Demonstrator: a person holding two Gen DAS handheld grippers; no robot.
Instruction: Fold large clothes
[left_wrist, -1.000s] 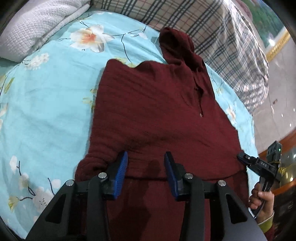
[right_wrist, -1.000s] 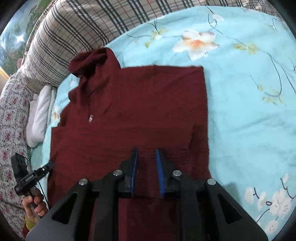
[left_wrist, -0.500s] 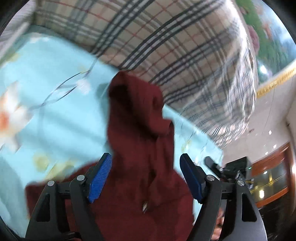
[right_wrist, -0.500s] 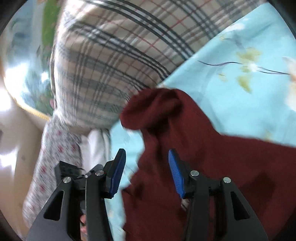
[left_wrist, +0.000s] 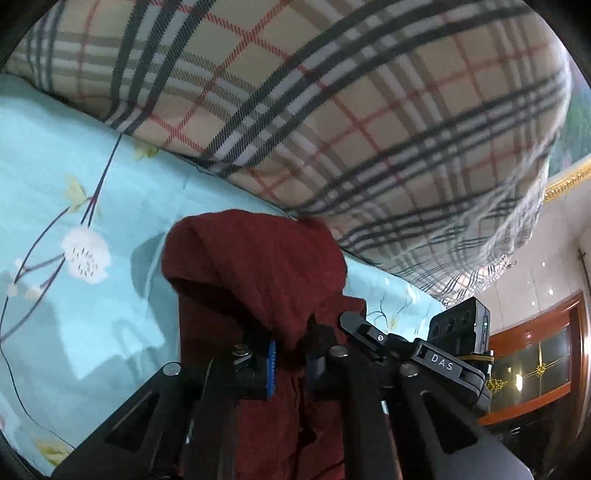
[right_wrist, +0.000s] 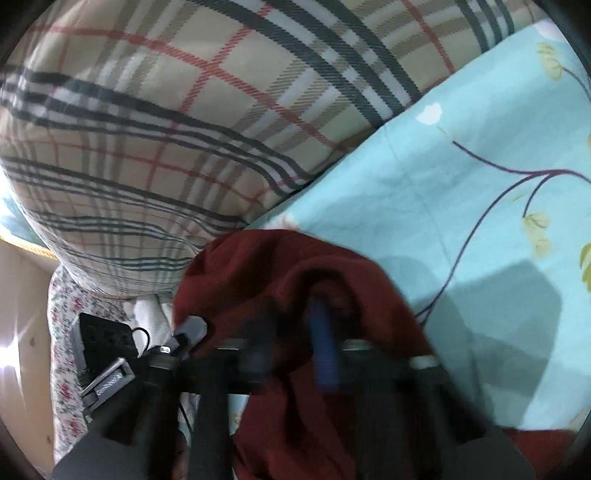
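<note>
My left tongs (left_wrist: 290, 363) are closing, pads pinching the hood (left_wrist: 255, 273) of the maroon hoodie. My right tongs (right_wrist: 295, 341) grasp the same hood (right_wrist: 280, 269) (blurred in the right view). It lies bunched on the blue floral bed (left_wrist: 55, 177), its top touching the plaid pillow (left_wrist: 332, 110) at 12 o'clock. Right tongs show at 3 o'clock in my left view.

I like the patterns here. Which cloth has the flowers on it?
The light blue bedsheet: it has white blossoms on thin dark stems. The pillow behind it is plaid, and the dark red hoodie lying on the sheet is plain.
</note>
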